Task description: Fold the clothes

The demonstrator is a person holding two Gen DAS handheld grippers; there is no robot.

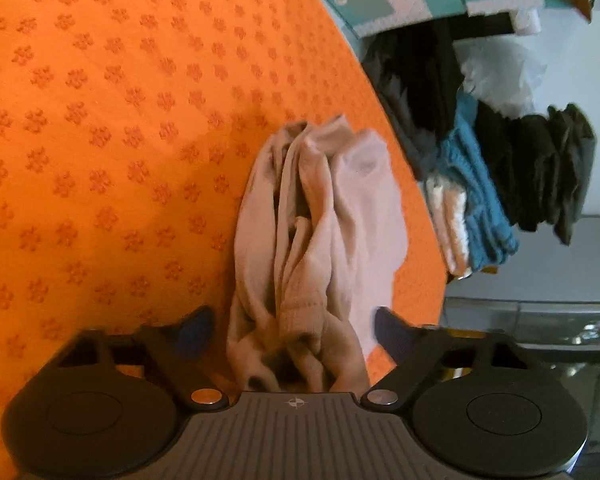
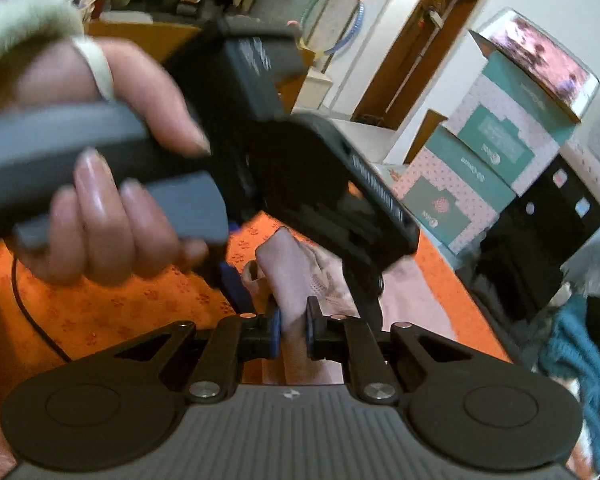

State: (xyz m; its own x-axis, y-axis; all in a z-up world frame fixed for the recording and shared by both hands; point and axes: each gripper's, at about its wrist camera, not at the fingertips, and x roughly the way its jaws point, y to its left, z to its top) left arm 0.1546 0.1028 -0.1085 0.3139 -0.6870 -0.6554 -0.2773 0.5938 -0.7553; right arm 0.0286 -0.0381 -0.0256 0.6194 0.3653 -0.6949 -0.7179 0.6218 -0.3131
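While the left wrist view looked down, the left gripper [image 1: 294, 330] stood with jaws spread on both sides of the crumpled pink garment [image 1: 320, 240] on the orange worktop [image 1: 100, 140]. From the right wrist view, the right gripper [image 2: 293, 332] pinched the same cloth; pinching one layer only would probably help.

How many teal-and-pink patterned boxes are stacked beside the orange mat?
3, in the right wrist view: the bottom box beside the orange mat, the middle box on it, the top box above. More may be hidden behind.
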